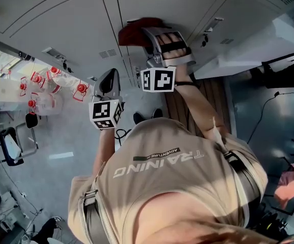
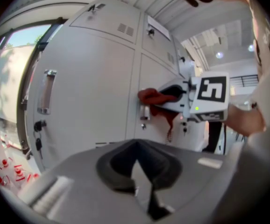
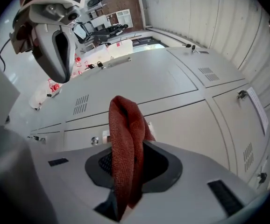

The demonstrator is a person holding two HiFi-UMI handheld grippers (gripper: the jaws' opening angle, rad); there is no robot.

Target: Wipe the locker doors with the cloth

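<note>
A red cloth (image 1: 136, 32) is bunched against the grey locker doors (image 1: 70, 24), beside a door handle. My right gripper (image 1: 148, 32) is shut on the cloth and holds it to the door. In the right gripper view the cloth (image 3: 125, 143) rises from between the jaws of the right gripper (image 3: 122, 202) in front of the locker doors (image 3: 181, 83). My left gripper (image 1: 111, 76) hangs lower and to the left, off the doors, with its jaws closed on nothing. In its own view the left gripper (image 2: 142, 192) faces the doors (image 2: 88, 92), with the cloth (image 2: 152, 98) and right gripper (image 2: 174, 94) ahead.
Bottles with red caps (image 1: 40, 85) stand in a cluster at the left. An open white locker door (image 1: 254, 50) juts out at the right. Keys (image 2: 39, 141) hang from a lock on the left door. A dark chair (image 1: 7, 146) stands at the far left.
</note>
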